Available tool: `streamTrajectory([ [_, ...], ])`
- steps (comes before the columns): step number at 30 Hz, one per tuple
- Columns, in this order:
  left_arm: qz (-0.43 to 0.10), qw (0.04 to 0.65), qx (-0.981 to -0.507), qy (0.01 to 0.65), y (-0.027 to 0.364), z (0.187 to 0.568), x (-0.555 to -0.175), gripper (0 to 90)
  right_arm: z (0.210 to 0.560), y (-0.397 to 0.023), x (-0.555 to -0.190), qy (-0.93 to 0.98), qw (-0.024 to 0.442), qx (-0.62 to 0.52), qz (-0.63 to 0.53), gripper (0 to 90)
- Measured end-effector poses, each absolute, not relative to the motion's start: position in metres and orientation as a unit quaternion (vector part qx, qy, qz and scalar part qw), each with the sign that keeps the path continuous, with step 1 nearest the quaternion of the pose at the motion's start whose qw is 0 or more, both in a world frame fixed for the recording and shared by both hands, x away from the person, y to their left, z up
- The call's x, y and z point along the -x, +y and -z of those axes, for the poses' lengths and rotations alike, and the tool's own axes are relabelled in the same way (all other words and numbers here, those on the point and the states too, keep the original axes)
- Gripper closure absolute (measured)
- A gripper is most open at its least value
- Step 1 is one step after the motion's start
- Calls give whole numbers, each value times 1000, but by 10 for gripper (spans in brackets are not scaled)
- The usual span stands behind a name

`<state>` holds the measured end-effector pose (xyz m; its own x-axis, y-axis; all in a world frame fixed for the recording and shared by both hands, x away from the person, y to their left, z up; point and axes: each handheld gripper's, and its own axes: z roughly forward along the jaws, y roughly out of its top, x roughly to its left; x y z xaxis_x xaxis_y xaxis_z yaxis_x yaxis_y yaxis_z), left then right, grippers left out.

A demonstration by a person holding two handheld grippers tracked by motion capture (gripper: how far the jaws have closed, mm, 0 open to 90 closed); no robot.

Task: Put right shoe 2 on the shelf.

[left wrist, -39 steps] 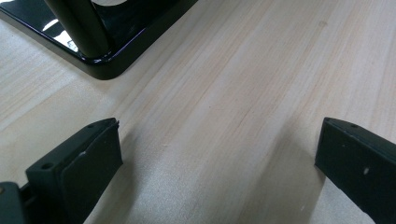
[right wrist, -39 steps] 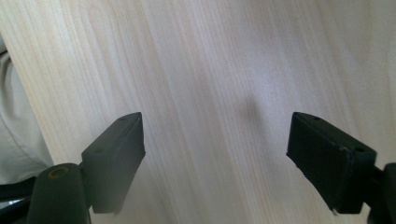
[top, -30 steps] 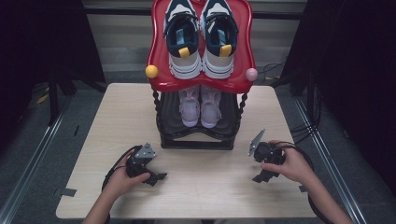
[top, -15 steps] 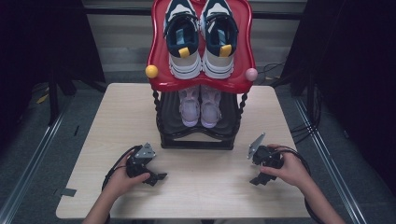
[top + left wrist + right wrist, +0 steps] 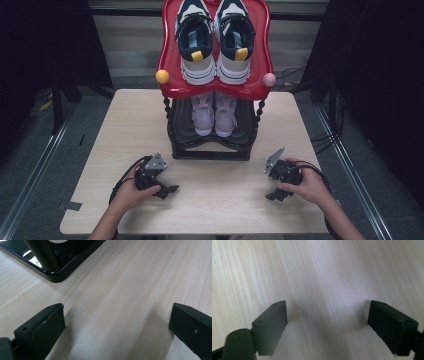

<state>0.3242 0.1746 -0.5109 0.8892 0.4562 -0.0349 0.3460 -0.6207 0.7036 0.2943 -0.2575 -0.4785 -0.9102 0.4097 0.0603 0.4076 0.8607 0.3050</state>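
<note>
A two-tier shoe rack [image 5: 212, 147] stands at the back middle of the wooden table [image 5: 210, 205]. Its red top shelf [image 5: 167, 62] carries a pair of navy, grey and white sneakers [image 5: 215, 42]. A pair of pale lilac sneakers [image 5: 214, 114] sits on the black lower shelf. My left gripper [image 5: 167, 191] rests low on the table at the front left, open, with bare wood between its jaws [image 5: 116, 322]. My right gripper [image 5: 276, 195] sits at the front right, tilted down at the tabletop, also open on nothing [image 5: 327, 322].
A black corner of the rack's base [image 5: 56, 275] and one post [image 5: 41, 253] show at the upper left of the left gripper view. A yellow knob [image 5: 162, 76] and a pink knob [image 5: 269, 79] stick out at the red shelf's front corners. Cables [image 5: 325, 135] lie on the floor at the right.
The right gripper has shifted a little toward the person and lower onto the table. The left gripper has stayed where it was.
</note>
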Motion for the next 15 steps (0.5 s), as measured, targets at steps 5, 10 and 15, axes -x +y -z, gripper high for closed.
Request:
streamTrajectory([
  [5, -74, 374, -897, 223, 175, 511, -324, 0, 482, -259, -292, 960, 20, -208, -187, 132],
  [10, -74, 374, -897, 224, 175, 511, -324, 0, 484, -262, -290, 957, 26, -210, -199, 124],
  [15, -74, 373, -897, 223, 175, 511, -324, 0, 485, -264, -289, 954, 31, -210, -210, 122],
])
